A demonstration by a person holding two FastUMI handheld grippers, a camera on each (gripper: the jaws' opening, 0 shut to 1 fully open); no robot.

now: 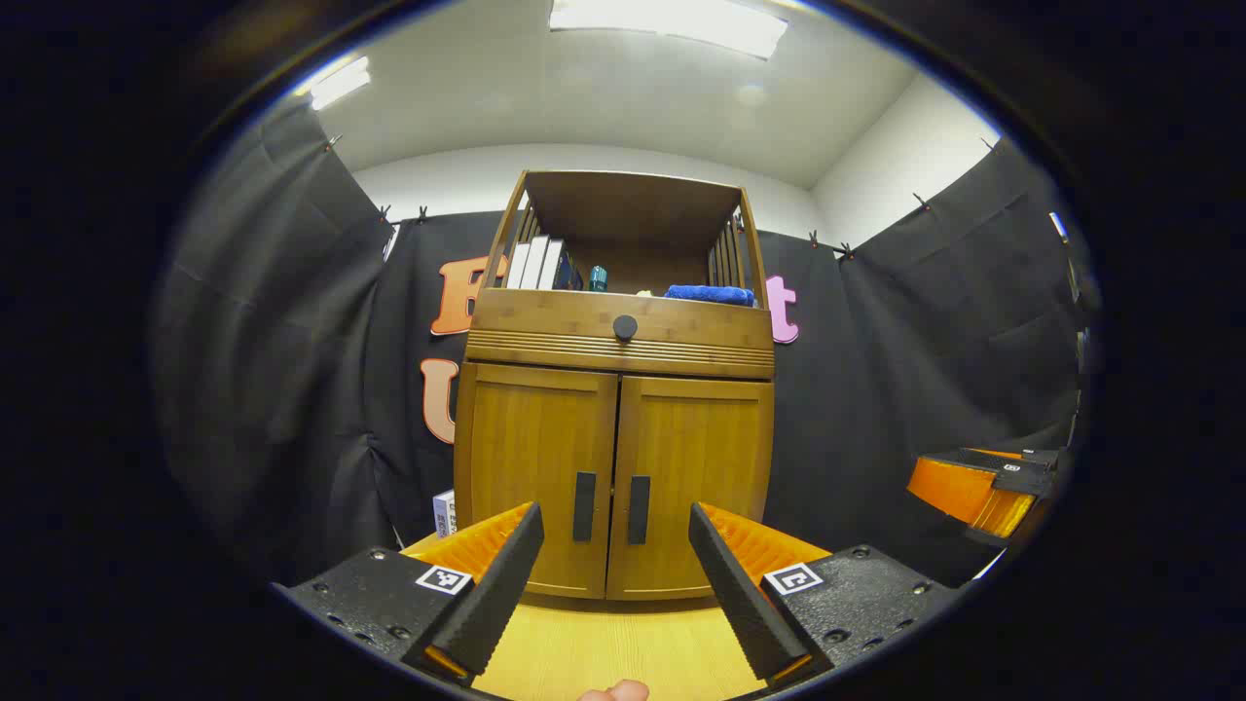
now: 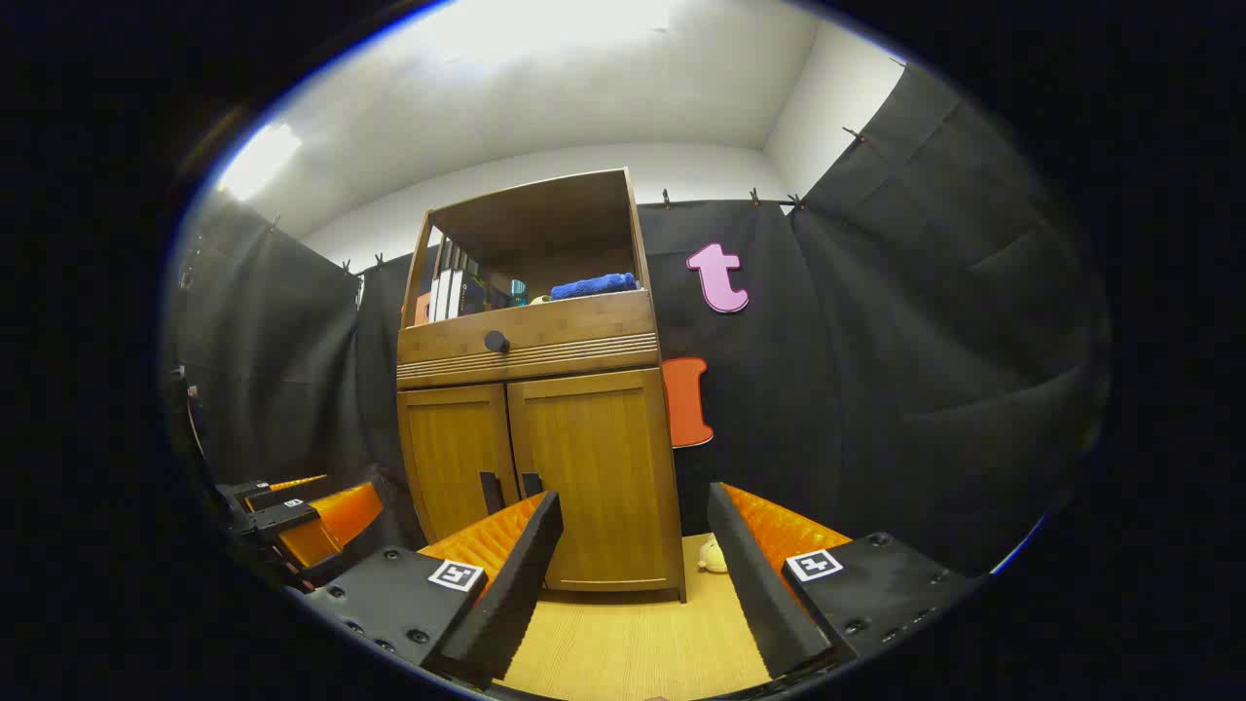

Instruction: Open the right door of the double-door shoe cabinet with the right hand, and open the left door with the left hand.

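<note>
A wooden shoe cabinet (image 1: pixel 615 448) stands ahead with both doors shut. The left door (image 1: pixel 533 467) and the right door (image 1: pixel 693 477) each carry a black vertical handle (image 1: pixel 584 506) (image 1: pixel 639 509) near the middle seam. My left gripper (image 1: pixel 615 584) is open, well short of the cabinet and facing the two handles. In the right gripper view the cabinet (image 2: pixel 540 458) sits left of centre, and my right gripper (image 2: pixel 633 574) is open, off to the cabinet's right side. The right gripper (image 1: pixel 983 482) also shows at the right edge of the left gripper view, the left gripper (image 2: pixel 311 516) at the lower left of the right gripper view.
Above the doors is a drawer with a round black knob (image 1: pixel 625 327), and an open shelf with books (image 1: pixel 537 263) and a blue cloth (image 1: pixel 711 294). A small pale object (image 2: pixel 714 555) lies on the wooden floor by the cabinet's right corner. A white box (image 1: pixel 444 512) sits at its left.
</note>
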